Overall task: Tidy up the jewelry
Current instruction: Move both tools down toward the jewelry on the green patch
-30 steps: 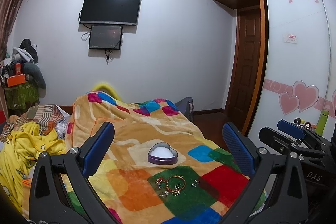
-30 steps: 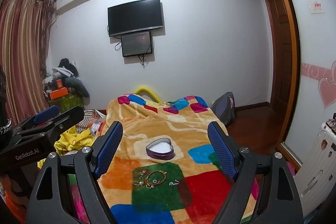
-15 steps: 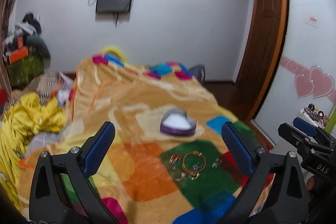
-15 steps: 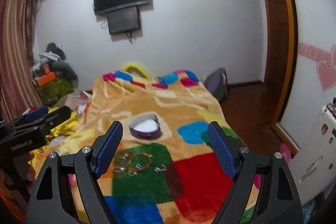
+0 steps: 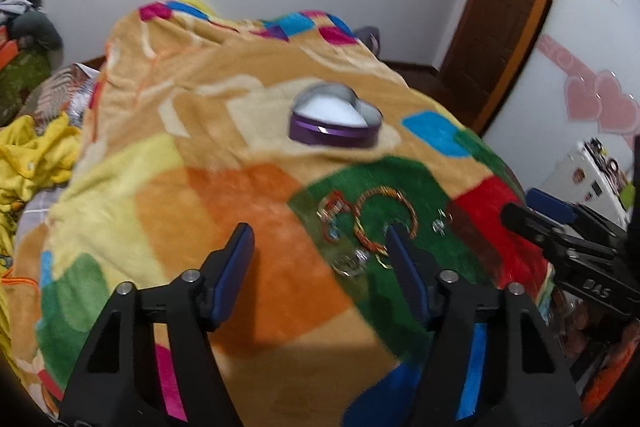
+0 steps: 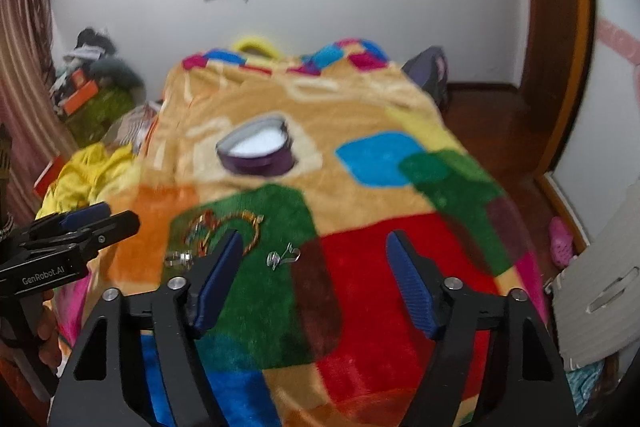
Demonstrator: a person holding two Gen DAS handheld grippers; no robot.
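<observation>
The blanket (image 5: 240,195) spreads beneath and ahead of both claws, and everything for the task lies on it. The heart-shaped tin (image 5: 335,123) sits well ahead of the left claw (image 5: 320,259), lid off, and only a plain white lining can be seen in it; no jewelry appears to have been placed inside yet. The jewelry is clustered on the green patch between the tin and the claws: a beaded bracelet (image 5: 386,219) just ahead of the left claw's right finger, a smaller ring-like piece (image 5: 332,217) beside it, and small silver pieces (image 5: 352,261) nearest the fingertips. In the right wrist view a silver earring-like piece (image 6: 282,257) lies between and just ahead of the fingers of the right claw (image 6: 316,267), apart from the cluster off its left finger.

Both claws have just been closing but are seen partly open, with nothing held and nothing pressed between the pads.

The step in hand is judged to be the approach for a first pick. One piece should be singled out, the pads lowered to either side of it, and the plush pile kept from being pinched along with it. The tangled cluster is best taken from its outer edge
</observation>
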